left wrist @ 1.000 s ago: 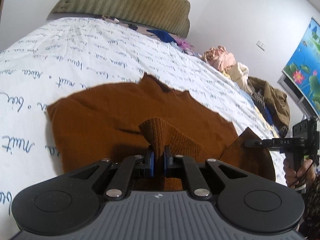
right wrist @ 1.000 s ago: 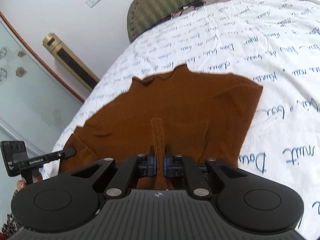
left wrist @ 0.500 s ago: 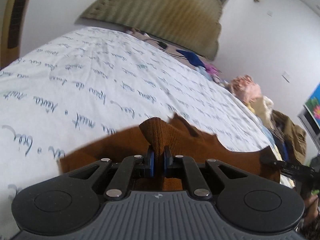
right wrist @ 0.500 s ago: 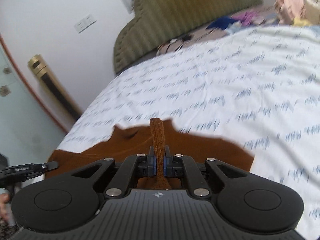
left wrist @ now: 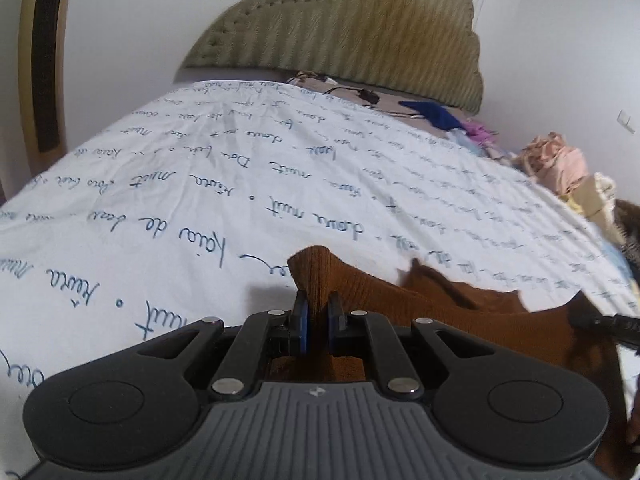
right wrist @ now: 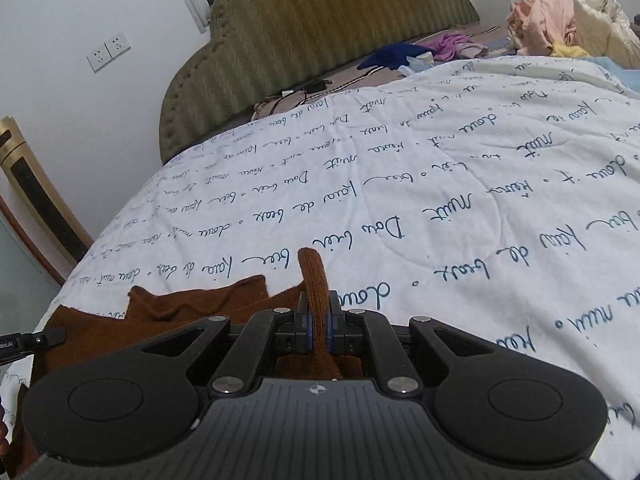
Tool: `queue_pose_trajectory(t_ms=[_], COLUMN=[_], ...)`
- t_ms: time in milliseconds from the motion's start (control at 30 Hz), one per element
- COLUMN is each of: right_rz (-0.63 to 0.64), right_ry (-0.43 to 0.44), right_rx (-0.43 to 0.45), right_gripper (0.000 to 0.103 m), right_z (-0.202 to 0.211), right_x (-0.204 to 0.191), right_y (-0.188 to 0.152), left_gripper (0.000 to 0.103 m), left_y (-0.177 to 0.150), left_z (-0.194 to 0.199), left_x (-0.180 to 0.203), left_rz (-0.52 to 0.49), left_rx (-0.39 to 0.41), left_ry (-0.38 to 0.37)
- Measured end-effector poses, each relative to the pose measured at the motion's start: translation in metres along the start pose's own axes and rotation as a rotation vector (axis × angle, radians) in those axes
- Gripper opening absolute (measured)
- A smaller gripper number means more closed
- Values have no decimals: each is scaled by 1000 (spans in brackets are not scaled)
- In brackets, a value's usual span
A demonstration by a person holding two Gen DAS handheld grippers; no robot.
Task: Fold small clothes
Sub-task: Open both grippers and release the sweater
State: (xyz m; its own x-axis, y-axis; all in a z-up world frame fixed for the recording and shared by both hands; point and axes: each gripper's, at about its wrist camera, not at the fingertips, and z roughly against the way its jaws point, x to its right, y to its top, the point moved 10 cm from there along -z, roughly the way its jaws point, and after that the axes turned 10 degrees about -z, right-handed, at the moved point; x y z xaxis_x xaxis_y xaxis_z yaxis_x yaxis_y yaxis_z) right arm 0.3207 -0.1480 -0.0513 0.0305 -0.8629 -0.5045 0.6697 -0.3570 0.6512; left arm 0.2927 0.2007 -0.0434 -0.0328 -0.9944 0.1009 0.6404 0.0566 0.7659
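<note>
A brown knitted garment (left wrist: 460,312) lies on the white bedspread with blue script (left wrist: 200,208). My left gripper (left wrist: 316,312) is shut on a ribbed edge of it, and a fold of the knit sticks up between the blue pads. My right gripper (right wrist: 316,320) is shut on another ribbed edge of the brown garment (right wrist: 180,304), with a narrow strip standing up from the jaws. Each view shows the tip of the other gripper at its side edge. Most of the garment is hidden under the gripper bodies.
An olive padded headboard (left wrist: 360,28) stands at the far end of the bed. A heap of clothes (right wrist: 560,12) lies at the back right, with a blue item (right wrist: 396,58) and cables near the headboard. A gold floor unit (right wrist: 24,184) stands at the left wall.
Both grippers have carried the held edges forward over the garment toward the headboard. Far less of the brown garment shows ahead of the jaws and more bedspread is in view.
</note>
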Motion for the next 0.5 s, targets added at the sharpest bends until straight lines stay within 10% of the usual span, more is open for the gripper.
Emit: queue_pose_trajectory(t_ms=[300,500], right_rz=[-52,-106], right_ry=[-78,-39], right_rx=[-72,36], right_gripper=[15,26], right_z=[-22,18], right_x=[23,19], right_y=[-16,8], left_gripper=[10,10], left_y=[-17,-12], left_z=[5,38], left_x=[-47,-29], left_rz=[16,7], left_rx=[-63,-19], left_ry=[182,126])
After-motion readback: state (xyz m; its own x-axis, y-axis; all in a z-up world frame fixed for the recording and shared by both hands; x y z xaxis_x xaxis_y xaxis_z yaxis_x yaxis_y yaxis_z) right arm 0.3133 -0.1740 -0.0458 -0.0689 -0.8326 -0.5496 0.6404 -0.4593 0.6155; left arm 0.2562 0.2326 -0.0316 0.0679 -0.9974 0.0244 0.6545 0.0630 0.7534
